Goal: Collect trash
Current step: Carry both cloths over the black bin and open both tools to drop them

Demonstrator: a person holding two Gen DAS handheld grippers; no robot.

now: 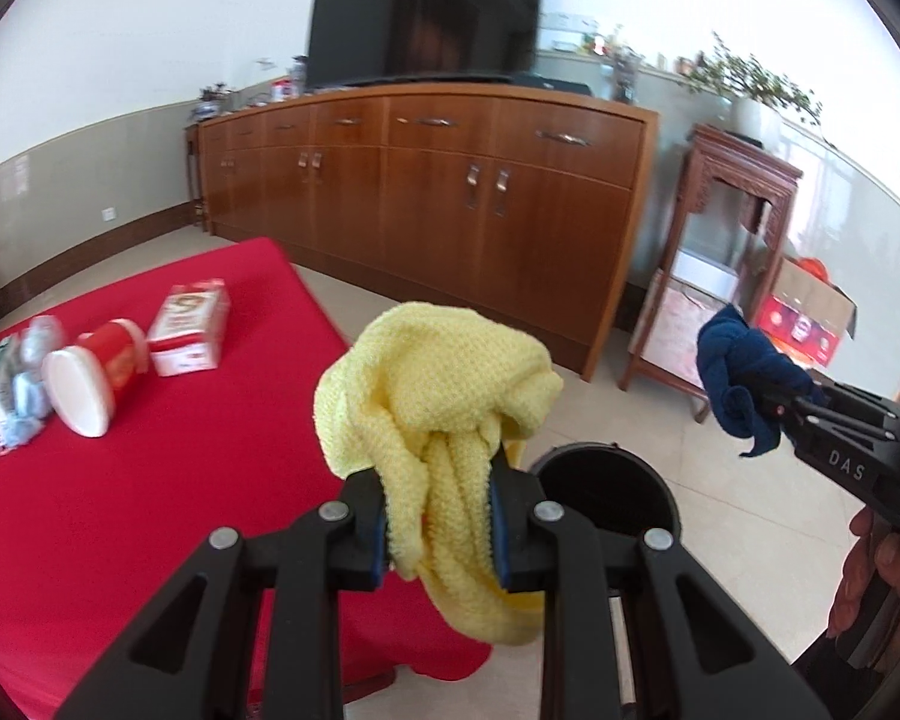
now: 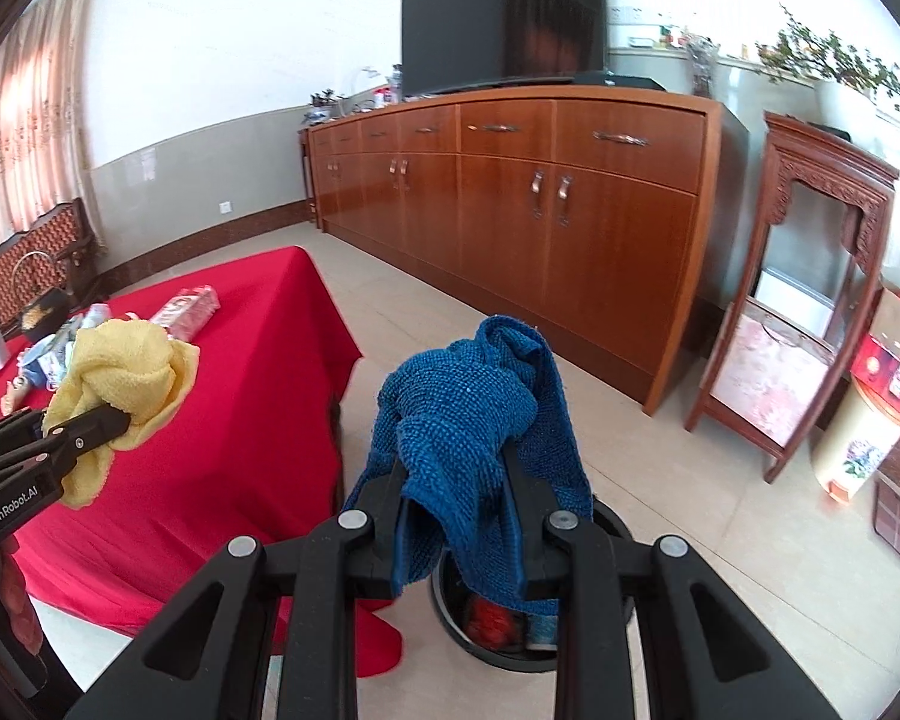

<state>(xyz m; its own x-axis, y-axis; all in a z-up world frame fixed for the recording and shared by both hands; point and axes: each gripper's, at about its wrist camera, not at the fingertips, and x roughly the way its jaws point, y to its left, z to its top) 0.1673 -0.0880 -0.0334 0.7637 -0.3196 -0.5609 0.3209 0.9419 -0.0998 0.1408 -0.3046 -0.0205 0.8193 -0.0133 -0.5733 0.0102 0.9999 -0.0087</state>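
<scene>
My left gripper (image 1: 438,516) is shut on a crumpled yellow cloth (image 1: 432,390) and holds it in the air over the table's right edge, beside the black trash bin (image 1: 606,492) on the floor. My right gripper (image 2: 459,510) is shut on a blue cloth (image 2: 474,408) and holds it right above the bin (image 2: 468,630), which has red and blue items inside. The right gripper with the blue cloth (image 1: 744,384) also shows in the left wrist view, and the left gripper with the yellow cloth (image 2: 126,378) in the right wrist view.
A table with a red cloth (image 1: 150,480) carries a red cup with white lid (image 1: 96,378), a red-and-white box (image 1: 192,330) and crumpled wrappers (image 1: 12,384). A long wooden sideboard (image 1: 450,192) with a TV, a carved wooden stand (image 2: 810,300) and cartons stand behind on the tiled floor.
</scene>
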